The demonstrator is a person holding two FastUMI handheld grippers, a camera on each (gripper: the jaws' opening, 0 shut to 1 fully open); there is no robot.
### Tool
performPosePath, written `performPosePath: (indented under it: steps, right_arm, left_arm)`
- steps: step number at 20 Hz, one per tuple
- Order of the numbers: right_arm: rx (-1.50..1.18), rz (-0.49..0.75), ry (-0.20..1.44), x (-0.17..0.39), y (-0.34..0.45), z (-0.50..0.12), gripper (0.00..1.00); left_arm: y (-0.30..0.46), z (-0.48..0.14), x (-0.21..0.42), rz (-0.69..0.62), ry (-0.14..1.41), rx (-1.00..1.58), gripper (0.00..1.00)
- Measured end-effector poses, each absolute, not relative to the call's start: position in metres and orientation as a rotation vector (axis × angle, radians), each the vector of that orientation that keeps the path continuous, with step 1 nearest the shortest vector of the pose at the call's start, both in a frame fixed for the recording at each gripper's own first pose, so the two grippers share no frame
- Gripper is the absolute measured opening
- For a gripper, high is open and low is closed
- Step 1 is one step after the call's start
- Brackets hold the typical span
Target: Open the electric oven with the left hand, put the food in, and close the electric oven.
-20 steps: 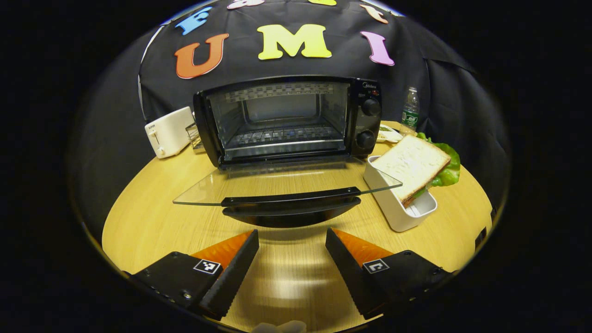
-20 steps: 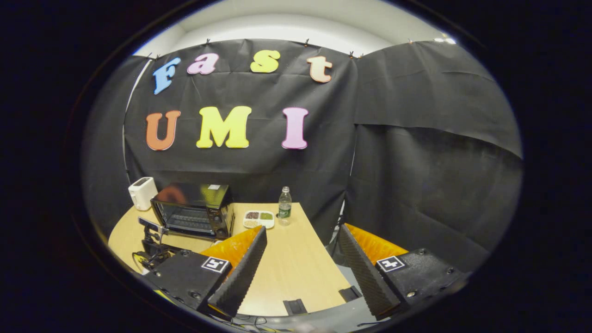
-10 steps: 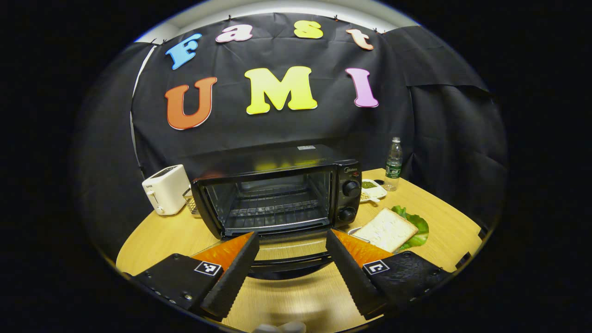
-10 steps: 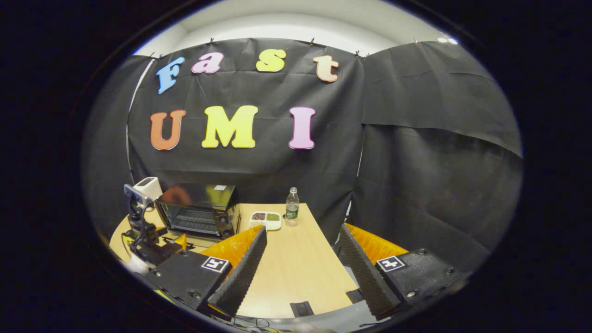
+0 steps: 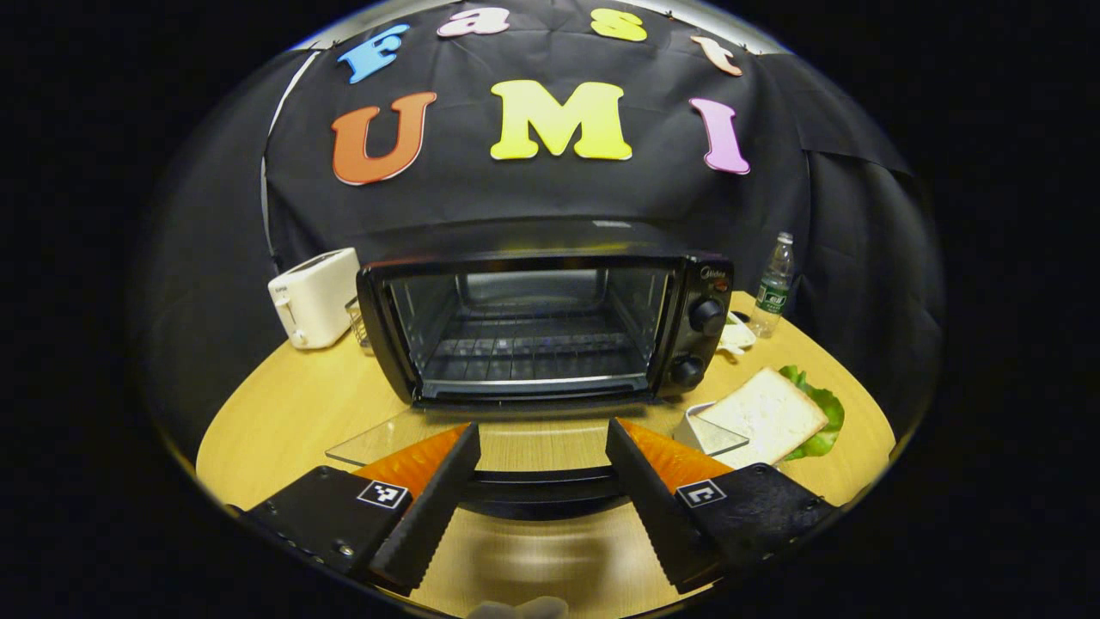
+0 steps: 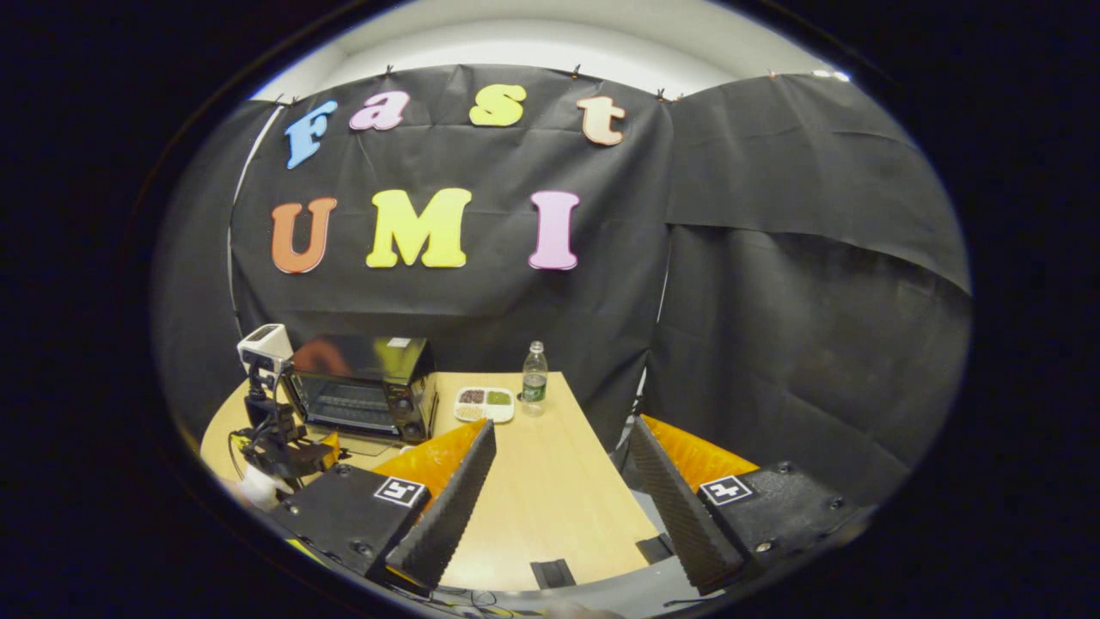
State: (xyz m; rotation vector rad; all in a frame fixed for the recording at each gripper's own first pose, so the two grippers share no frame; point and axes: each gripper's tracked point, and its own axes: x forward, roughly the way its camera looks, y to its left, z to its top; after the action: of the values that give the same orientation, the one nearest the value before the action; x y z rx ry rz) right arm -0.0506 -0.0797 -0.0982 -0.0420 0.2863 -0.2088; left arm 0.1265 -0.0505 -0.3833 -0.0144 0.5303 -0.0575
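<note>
Oven: the electric oven (image 5: 550, 331) is seen at the centre of the left gripper view, with its cavity exposed and the wire rack bare.
Door: the glass door (image 5: 481, 443) is folded down flat in front of the oven, its dark handle (image 5: 541, 490) lying in the lower centre of the frame.
Left gripper: the left gripper (image 5: 541, 494) is spread wide at the bottom of its view; the handle is seen between the fingers, but whether it is touched cannot be told.
Food: the sandwich (image 5: 765, 417), bread over a lettuce leaf, is seen at the lower right of the left gripper view, resting in a white tray (image 5: 700, 430) beside the oven, outside the cavity.
Right gripper: the right gripper (image 6: 559, 499) is held wide and empty at the bottom of its own view, well apart from the oven, above the table edge (image 6: 550, 507).
Progress: the opening is judged done; the food is not yet picked up.
Remaining: the sandwich is to be grasped, placed on the rack, and the door raised shut.
</note>
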Motion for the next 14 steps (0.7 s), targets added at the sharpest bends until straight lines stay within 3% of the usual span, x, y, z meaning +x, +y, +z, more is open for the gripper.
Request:
performPosePath:
  steps: [1, 2, 3, 4, 11, 12, 13, 14]
  right_arm:
    - [-0.047, -0.207, 0.286, -0.05, -0.08, -0.099, 1.0]
    - [-0.048, -0.204, 0.283, -0.051, -0.08, -0.099, 0.92]
    - [-0.047, -0.201, 0.29, -0.052, -0.08, -0.101, 0.92]
    - [-0.047, -0.2, 0.293, -0.052, -0.08, -0.101, 1.0]
    - [-0.036, -0.207, 0.32, -0.057, -0.084, -0.114, 1.0]
    - [-0.029, -0.206, 0.321, -0.056, -0.085, -0.115, 0.92]
    - [-0.025, -0.209, 0.32, -0.055, -0.085, -0.115, 1.0]
    - [-0.022, -0.209, 0.32, -0.053, -0.086, -0.115, 1.0]
  left_arm:
    - [-0.051, -0.394, 0.121, -0.056, 0.552, -0.011, 0.98]
    - [-0.053, -0.403, 0.117, -0.057, 0.562, 0.004, 0.98]
    - [-0.054, -0.41, 0.113, -0.058, 0.571, 0.017, 0.98]
    - [-0.054, -0.419, 0.111, -0.06, 0.583, 0.025, 0.98]
    - [-0.059, -0.443, 0.109, -0.065, 0.602, 0.038, 0.98]
    - [-0.057, -0.441, 0.107, -0.064, 0.603, 0.036, 0.98]
    - [-0.056, -0.437, 0.108, -0.059, 0.597, 0.031, 0.98]
    - [-0.057, -0.432, 0.109, -0.057, 0.582, 0.026, 0.98]
